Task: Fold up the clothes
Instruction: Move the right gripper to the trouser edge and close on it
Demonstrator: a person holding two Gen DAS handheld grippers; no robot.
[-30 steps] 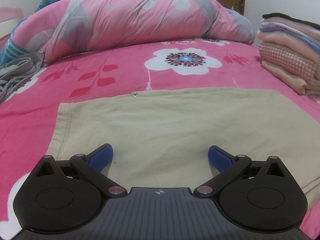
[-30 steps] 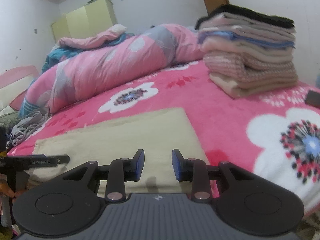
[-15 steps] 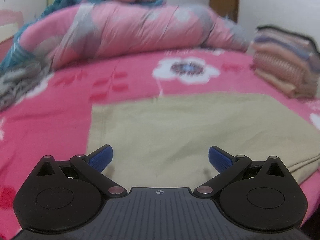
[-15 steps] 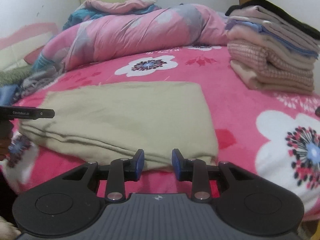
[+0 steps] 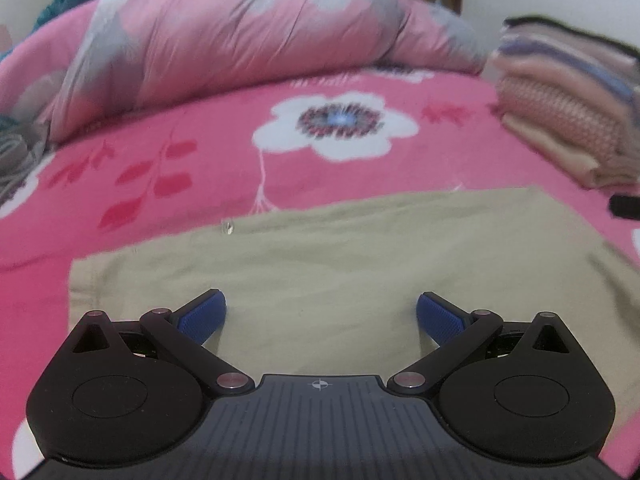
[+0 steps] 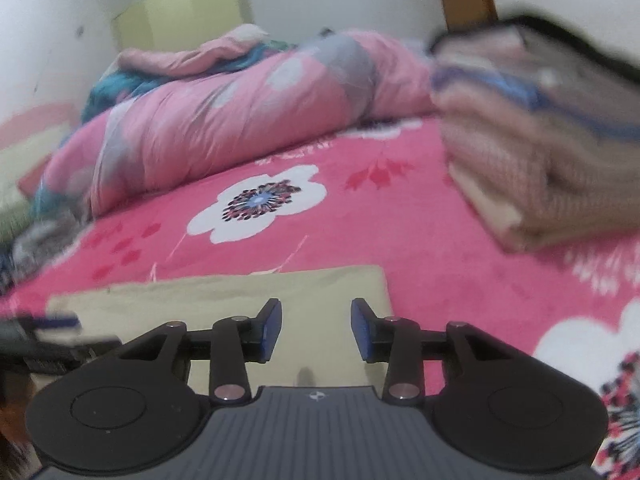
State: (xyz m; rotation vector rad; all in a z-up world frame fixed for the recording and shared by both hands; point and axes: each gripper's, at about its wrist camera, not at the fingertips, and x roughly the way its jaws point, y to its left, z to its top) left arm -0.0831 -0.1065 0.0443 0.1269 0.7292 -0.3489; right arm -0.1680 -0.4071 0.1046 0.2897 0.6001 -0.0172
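Widening since earlier, right hand-held gripper (image 6: 316, 330) hovers empty over beige garment (image 6: 320, 292); left hand-held gripper (image 5: 321, 318) gapes empty.

The left gripper (image 5: 321, 312), fingers (image 5: 202, 315) spread wide, hovers over the beige garment (image 5: 320, 256).

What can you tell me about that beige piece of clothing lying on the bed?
The beige garment is a plain, tan, woven-looking cloth, already folded into a flat, roughly rectangular shape with slight wrinkles. A small metal stud sits near its far edge. It lies on the pink flowered blanket, apart from the stack of folded clothes to its right. In the right wrist view its right-hand end looks like a thick, layered fold. Both grippers hover over its near edge with jaws apart; nothing grips it.
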